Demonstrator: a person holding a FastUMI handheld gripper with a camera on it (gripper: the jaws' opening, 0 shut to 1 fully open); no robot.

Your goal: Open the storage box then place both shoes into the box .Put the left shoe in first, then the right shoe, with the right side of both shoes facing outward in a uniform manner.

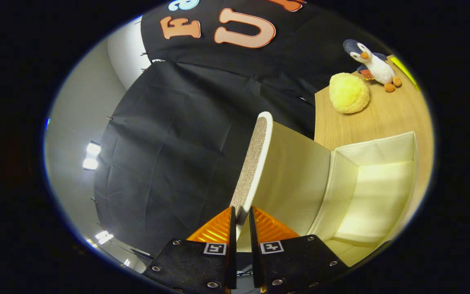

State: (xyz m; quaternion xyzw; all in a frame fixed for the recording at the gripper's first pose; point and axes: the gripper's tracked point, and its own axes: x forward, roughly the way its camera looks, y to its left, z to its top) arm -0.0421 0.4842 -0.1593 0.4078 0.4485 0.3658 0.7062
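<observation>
Fingers (pixel 241 220) pinch the raised lid (pixel 255 163) of the open storage box (pixel 375 183) on the bench (pixel 382 116); held only at its edge, the lid could slip free and drop shut.

The tool (pixel 241 220) has both fingers pinched on the edge of the lid (pixel 255 163) of the storage box (pixel 375 192), holding it swung up so the pale inside shows, while beyond the box a yellow plush (pixel 349 93) and a toy penguin (pixel 373 63) sit near the counter's (pixel 390 114) far edge.
</observation>
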